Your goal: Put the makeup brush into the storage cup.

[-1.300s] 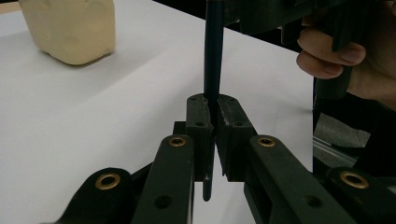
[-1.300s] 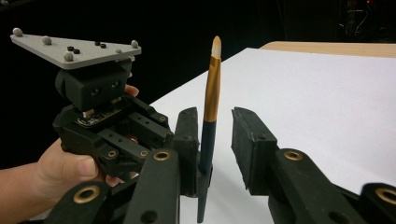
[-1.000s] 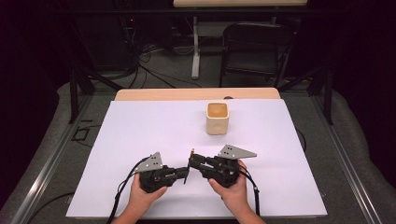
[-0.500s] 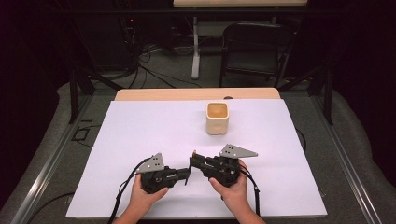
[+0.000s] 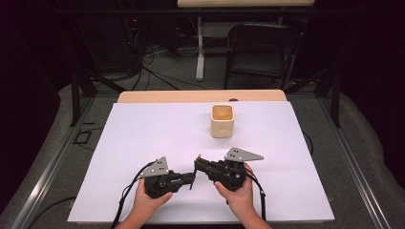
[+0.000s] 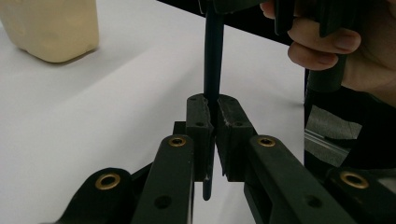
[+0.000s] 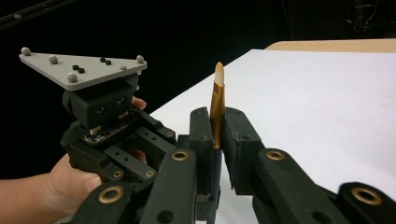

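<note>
Both claws sit low on the white surface (image 5: 143, 129), around 6 o'clock, noses almost meeting. The left claw (image 5: 191, 178) is clamped tight on a slim dark stick (image 6: 213, 56); in the left gripper view the stick runs straight up out of the pads toward the other hand's tool at 12 o'clock. The right claw (image 5: 198, 164) has just been closing, and the right gripper view shows what it closed on: a slim gold piece (image 7: 217, 100) with a pale tip, pinched between the pads and poking up past them. In the high view that tip is a tiny orange fleck above the right claw.

Whether the dark stick and the gold piece are two ends of one item or two separate parts cannot be made out from these angles.

The cream cup (image 5: 222, 121) stands upright and apart from both tools, up at about 1 o'clock from the hands, with nothing visibly standing in it.

By the look of it, the gripping is done: both ends are secured. What seems left is the real work, pulling apart or pushing together between the claws, and then probably the trip to the cup. Early-to-middle stage, on this evidence.
</note>
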`<move>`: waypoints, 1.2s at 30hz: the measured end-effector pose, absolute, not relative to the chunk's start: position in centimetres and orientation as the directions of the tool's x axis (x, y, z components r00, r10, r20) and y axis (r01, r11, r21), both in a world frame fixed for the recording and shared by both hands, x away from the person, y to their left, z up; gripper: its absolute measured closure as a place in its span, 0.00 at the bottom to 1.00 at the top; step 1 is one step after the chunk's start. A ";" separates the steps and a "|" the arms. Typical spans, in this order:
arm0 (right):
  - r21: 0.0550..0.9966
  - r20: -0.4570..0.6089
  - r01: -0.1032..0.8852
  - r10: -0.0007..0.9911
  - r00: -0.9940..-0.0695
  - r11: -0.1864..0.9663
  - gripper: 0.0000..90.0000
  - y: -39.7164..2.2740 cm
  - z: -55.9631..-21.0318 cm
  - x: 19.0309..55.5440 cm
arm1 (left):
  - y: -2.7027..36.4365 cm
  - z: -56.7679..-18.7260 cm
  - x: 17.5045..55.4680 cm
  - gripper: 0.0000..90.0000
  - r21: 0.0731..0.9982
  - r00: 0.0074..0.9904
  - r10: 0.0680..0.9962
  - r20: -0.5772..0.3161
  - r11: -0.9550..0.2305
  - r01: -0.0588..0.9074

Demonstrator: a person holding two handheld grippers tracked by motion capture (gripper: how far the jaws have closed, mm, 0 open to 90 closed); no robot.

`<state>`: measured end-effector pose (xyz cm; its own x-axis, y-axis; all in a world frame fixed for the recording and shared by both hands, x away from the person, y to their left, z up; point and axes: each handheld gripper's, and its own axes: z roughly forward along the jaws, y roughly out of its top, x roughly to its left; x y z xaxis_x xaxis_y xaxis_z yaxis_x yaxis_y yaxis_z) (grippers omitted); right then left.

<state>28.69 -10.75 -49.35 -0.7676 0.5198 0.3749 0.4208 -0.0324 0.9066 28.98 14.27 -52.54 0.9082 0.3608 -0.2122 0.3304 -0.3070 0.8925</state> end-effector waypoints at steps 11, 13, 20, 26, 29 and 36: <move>0.908 0.370 0.417 0.519 -0.771 -0.027 0.92 -10.8 -49.4 28.7 | 14.3 -52.5 29.0 0.93 0.892 0.908 0.361 -0.211 -0.309 0.330; 0.909 0.369 0.417 0.519 -0.771 -0.027 0.92 -10.8 -49.4 28.7 | 14.3 -52.5 29.0 0.93 0.892 0.908 0.361 -0.211 -0.308 0.330; 0.909 0.367 0.416 0.519 -0.772 -0.025 0.93 -10.8 -49.4 28.7 | 14.3 -52.6 29.0 0.93 0.892 0.909 0.359 -0.213 -0.307 0.331; 0.909 0.365 0.416 0.517 -0.774 -0.019 0.93 -10.8 -49.3 28.7 | 14.3 -52.6 29.0 0.93 0.892 0.909 0.357 -0.215 -0.306 0.332; 0.910 0.364 0.415 0.516 -0.775 -0.019 0.93 -10.9 -49.3 28.7 | 14.3 -52.6 29.0 0.93 0.893 0.909 0.354 -0.221 -0.302 0.334; 0.911 0.360 0.411 0.517 -0.777 -0.016 0.93 -10.9 -49.3 28.7 | 14.3 -52.8 29.1 0.84 0.890 0.903 0.360 -0.235 -0.294 0.348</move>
<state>28.67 -10.94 -49.25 -0.7765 0.5174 0.3595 0.4111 -0.0164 0.9115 29.15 14.34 -52.83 0.9031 0.3595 -0.2348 0.3483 -0.2936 0.8902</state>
